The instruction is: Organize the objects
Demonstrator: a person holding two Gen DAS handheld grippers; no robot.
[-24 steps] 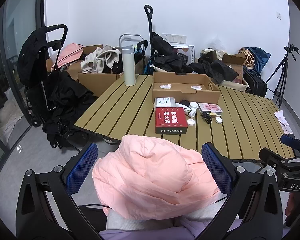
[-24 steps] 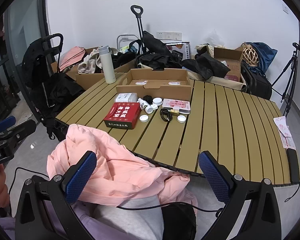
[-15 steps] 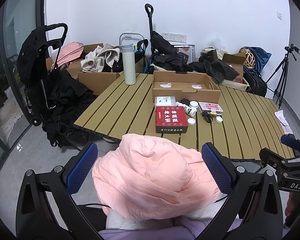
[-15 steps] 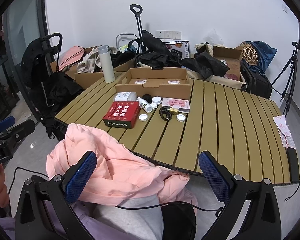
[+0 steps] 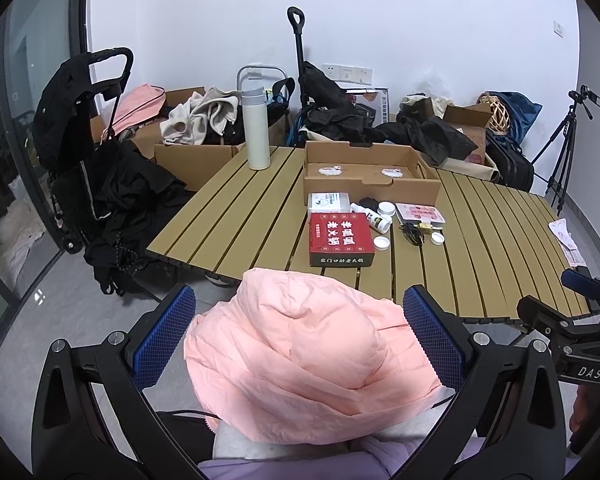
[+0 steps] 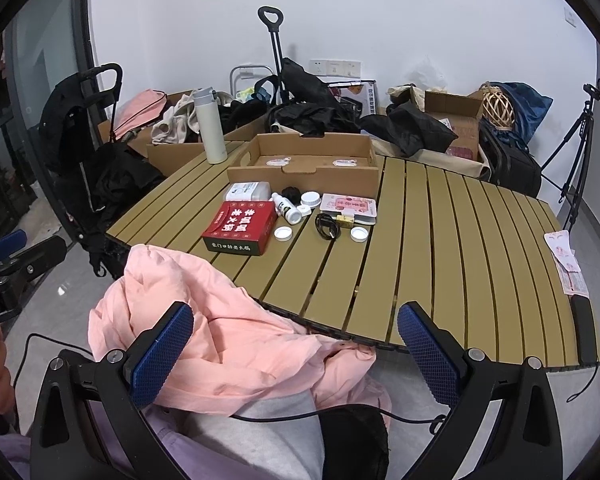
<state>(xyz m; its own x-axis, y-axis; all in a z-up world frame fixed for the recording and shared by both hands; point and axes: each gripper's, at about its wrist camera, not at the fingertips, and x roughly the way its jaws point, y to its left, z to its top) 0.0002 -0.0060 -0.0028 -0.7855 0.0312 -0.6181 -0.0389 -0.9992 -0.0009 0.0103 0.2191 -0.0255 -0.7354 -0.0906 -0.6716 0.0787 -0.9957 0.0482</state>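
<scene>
— Holding both tools low over your lap, what lies nearest you?

— Your left gripper [image 5: 296, 336] has its fingers spread wide, a bunched pink jacket [image 5: 300, 352] between and beneath them but not pinched. Your right gripper [image 6: 294, 350] is equally wide and grips nothing; the jacket spills past its left finger.

— And on the slatted table [image 6: 440, 240]?

— Closest to you sits the red box [image 5: 340, 238], lying flat, its long axis running away from you toward the cardboard tray. Just right of it are two white caps [image 6: 283, 233], a black coiled cable [image 6: 327, 227] between them, and a small white bottle [image 6: 286, 207] on its side, long axis diagonal, pointing away and to the left. Beyond lie a white packet [image 5: 327, 202], a white jar [image 6: 311, 199] and a pink flat pack [image 6: 350, 205].

— Farther still?

— The open cardboard tray [image 5: 370, 168] spans crosswise, two small items inside. A white flask [image 5: 256, 128] stands upright at the far left corner. Boxes and dark clothing crowd the wall.
</scene>
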